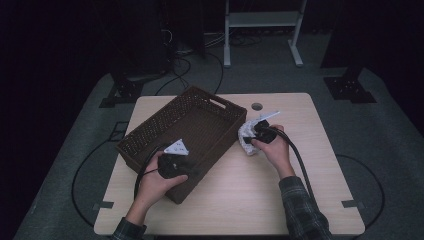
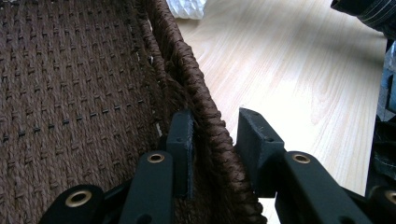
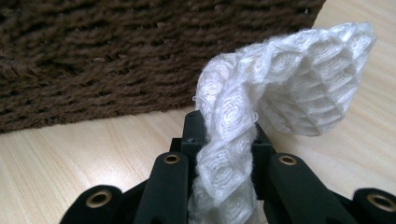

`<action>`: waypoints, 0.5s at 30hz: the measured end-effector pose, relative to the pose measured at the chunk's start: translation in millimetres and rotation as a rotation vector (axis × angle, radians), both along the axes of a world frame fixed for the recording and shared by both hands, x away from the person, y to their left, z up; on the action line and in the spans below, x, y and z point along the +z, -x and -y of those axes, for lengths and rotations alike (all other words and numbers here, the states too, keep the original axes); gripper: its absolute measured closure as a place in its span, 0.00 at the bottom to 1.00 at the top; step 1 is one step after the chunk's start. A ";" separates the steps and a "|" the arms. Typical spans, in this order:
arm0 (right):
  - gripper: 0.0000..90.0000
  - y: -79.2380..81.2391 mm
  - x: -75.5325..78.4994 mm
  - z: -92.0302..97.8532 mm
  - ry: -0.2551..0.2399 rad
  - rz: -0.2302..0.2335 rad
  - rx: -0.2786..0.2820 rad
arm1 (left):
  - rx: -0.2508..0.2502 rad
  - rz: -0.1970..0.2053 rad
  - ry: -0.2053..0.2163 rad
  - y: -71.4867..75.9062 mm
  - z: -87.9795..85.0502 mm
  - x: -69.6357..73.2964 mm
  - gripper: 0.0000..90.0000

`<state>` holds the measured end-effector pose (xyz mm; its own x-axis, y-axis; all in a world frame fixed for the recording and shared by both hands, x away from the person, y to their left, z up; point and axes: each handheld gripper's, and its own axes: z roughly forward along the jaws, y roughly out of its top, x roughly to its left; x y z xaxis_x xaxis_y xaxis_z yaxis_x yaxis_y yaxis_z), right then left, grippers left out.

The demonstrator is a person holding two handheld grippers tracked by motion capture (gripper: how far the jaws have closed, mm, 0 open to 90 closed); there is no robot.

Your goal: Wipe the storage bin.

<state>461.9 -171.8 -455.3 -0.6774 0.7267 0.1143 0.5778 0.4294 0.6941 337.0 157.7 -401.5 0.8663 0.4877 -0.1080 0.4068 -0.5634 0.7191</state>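
A dark brown woven basket stands on the left half of the table, with nothing showing inside it. My left gripper is at its near right corner, with one jaw inside the rim and one outside. That left gripper is shut on the rim. A white foam net sleeve lies on the table just right of the basket. My right gripper is shut on it. In the right gripper view the net rises crumpled from between the pads of the right gripper, close to the basket's outer wall.
The light wooden table has a round cable hole near its far edge. Cables trail from both grippers toward the person. Beyond the table are a white frame and dark stands on a grey floor.
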 end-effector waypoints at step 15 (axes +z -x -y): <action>0.83 5.7 0.3 4.7 -0.014 0.006 -0.001 | -0.001 -0.001 0.000 -0.1 0.0 -0.1 0.74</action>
